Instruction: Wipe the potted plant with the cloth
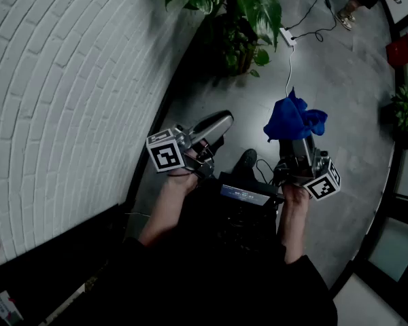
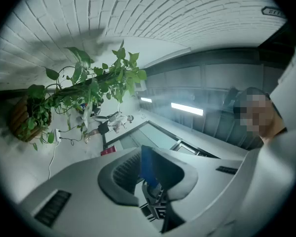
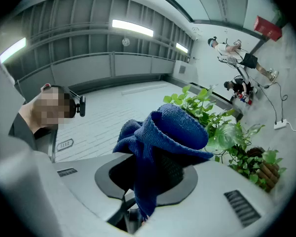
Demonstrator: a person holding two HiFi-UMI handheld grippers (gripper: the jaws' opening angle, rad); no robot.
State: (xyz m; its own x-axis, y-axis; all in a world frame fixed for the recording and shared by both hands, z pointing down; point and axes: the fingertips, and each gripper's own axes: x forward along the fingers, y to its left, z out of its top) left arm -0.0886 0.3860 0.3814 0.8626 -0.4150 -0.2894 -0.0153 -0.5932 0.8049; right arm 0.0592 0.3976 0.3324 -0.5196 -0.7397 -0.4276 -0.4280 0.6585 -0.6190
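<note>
Right gripper point(image 3: 154, 180): the jaws are closed on the blue cloth point(image 3: 173, 128). The fabric is pinched between the pads and bunches up in a loose crown above the tips. The gripper is raised slightly above level.

Left gripper point(image 2: 149, 176): the jaws stand nearly together with nothing gripped between them. The blue seen through their gap belongs to the cloth held on the other side. In the head view the two grippers are side by side, well apart, each carried in one of the person's hands.

The potted plant point(image 1: 234, 19) stands on the grey floor point(image 1: 333, 87) ahead of both grippers, close to the white brick wall point(image 1: 68, 80). Neither gripper nor the cloth touches its leaves. A white power strip point(image 1: 287, 37) lies just beside the plant, and a red box point(image 1: 401, 49) sits further right.
</note>
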